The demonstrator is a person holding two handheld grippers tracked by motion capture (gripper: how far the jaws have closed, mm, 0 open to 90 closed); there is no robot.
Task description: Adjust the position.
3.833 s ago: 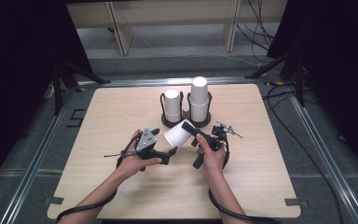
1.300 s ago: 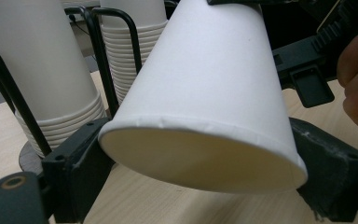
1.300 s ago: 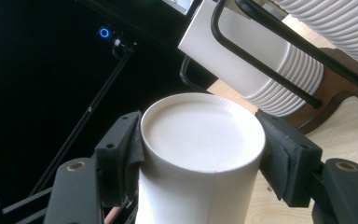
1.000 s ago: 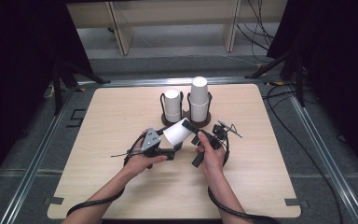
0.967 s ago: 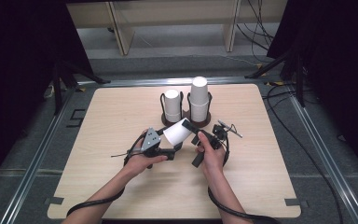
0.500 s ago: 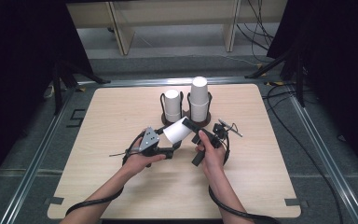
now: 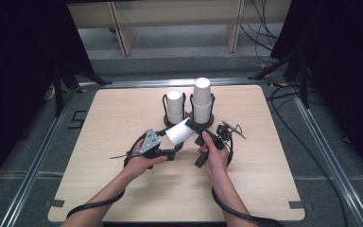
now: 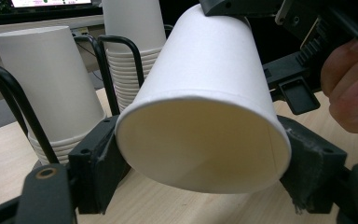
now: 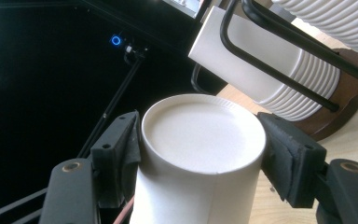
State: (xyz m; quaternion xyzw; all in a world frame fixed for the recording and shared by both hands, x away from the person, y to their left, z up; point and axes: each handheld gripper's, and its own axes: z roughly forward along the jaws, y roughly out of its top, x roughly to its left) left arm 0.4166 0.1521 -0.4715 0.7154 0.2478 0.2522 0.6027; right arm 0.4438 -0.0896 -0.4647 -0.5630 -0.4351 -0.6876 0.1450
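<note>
A white paper cup (image 7: 180,132) hangs on its side above the table's middle, held from both ends. My left gripper (image 7: 174,142) is on its open rim end. Its jaws have just been closing, and both pads (image 8: 98,158) press the cup (image 8: 205,93) just behind the rim; the left gripper (image 8: 203,161) is shut on it. My right gripper (image 7: 194,132) grips the closed base end. Its jaws have eased slightly with the cup (image 9: 200,135) still between them, and the right gripper (image 9: 200,154) stays shut, its pads (image 9: 121,149) touching both sides.
Two wire holders on brown bases stand just behind the cup, a shorter stack of upturned cups (image 7: 174,106) and a taller stack (image 7: 202,99) to its right. A small metal tool (image 7: 231,128) lies right of my right hand. The wooden table (image 7: 99,189) has dark surroundings.
</note>
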